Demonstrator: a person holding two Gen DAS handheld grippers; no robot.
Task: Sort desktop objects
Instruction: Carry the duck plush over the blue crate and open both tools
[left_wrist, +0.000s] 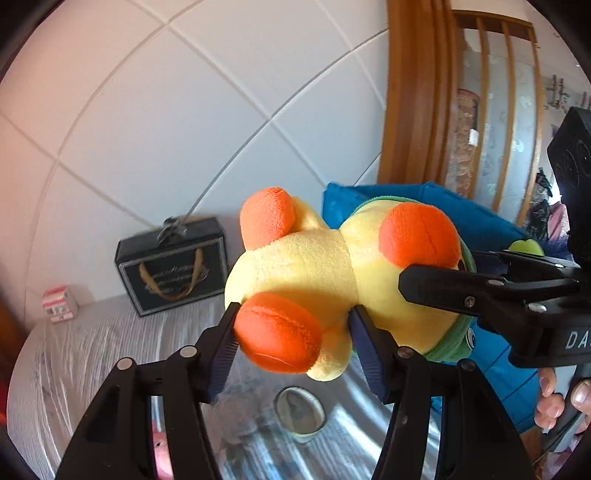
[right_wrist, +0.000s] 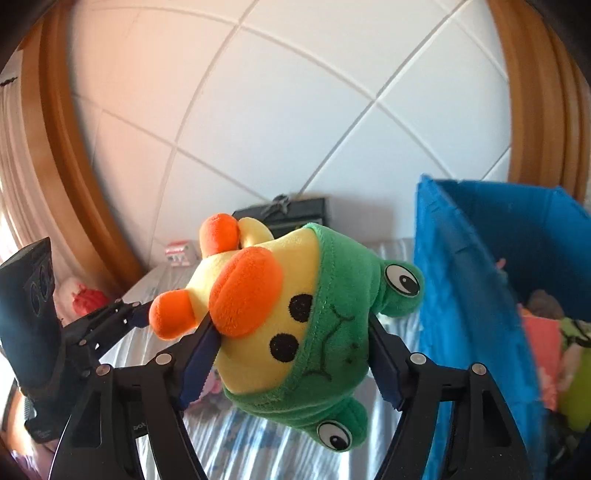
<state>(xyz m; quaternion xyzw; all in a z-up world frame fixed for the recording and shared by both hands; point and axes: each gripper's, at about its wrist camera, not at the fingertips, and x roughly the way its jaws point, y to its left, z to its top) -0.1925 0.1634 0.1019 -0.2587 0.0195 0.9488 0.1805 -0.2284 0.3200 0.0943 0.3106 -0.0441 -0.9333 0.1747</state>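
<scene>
A yellow plush duck (left_wrist: 306, 266) with orange feet, an orange beak and a green frog hood (right_wrist: 340, 332) hangs in the air between both grippers. My left gripper (left_wrist: 291, 325) is shut on its lower body, around one orange foot (left_wrist: 277, 332). My right gripper (right_wrist: 291, 339) is shut on its head, pads on the beak side and the hood. The right gripper also shows in the left wrist view (left_wrist: 461, 291), and the left gripper in the right wrist view (right_wrist: 122, 314). A blue fabric bin (right_wrist: 476, 280) stands to the right, with several toys inside.
A dark framed box (left_wrist: 173, 266) leans against the tiled wall at the back. A small pink-and-white carton (left_wrist: 59, 304) stands at the far left. A round glass object (left_wrist: 299, 410) lies on the striped tabletop (left_wrist: 92, 350) below the duck. Pink and red toys (right_wrist: 86, 299) lie at the left.
</scene>
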